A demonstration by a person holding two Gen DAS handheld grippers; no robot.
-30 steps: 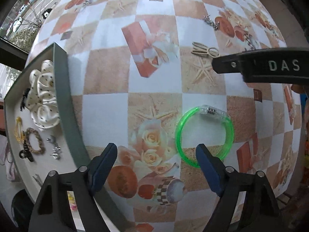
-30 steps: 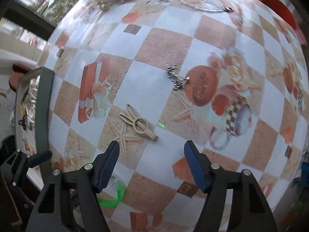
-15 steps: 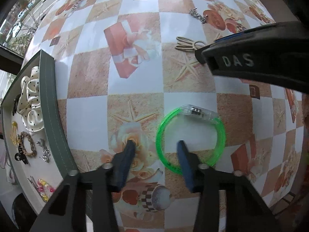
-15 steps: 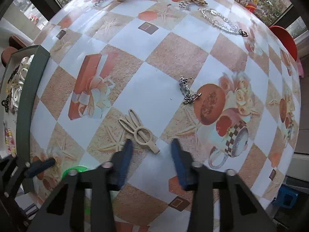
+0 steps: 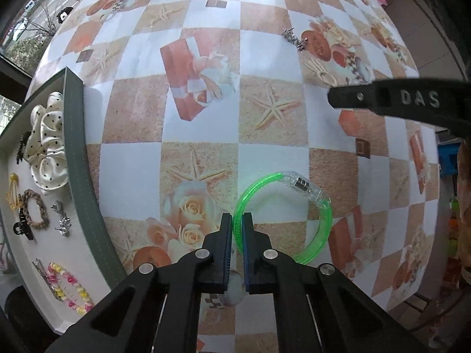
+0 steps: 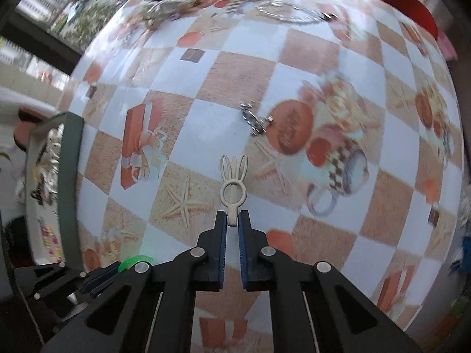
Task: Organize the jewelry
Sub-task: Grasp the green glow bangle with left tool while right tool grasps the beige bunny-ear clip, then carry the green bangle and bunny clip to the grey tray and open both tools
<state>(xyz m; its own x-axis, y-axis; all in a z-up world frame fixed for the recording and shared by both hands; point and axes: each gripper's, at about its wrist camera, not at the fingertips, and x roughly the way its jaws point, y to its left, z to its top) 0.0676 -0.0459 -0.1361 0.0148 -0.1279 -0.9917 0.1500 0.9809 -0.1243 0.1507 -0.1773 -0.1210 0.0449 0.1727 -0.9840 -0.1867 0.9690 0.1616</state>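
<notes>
Your left claw (image 5: 237, 226) pinches the light, stiff green glow bracelet (image 5: 321, 229) by its slippery rim; your right claw (image 6: 232, 220) pinches the thin rabbit-ear hair clip (image 6: 233, 188) by its stem.

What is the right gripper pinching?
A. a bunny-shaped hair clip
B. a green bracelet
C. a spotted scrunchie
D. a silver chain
A: the right gripper is shut on the stem of the cream bunny-shaped hair clip, whose ears stick out beyond the fingertips.
</notes>
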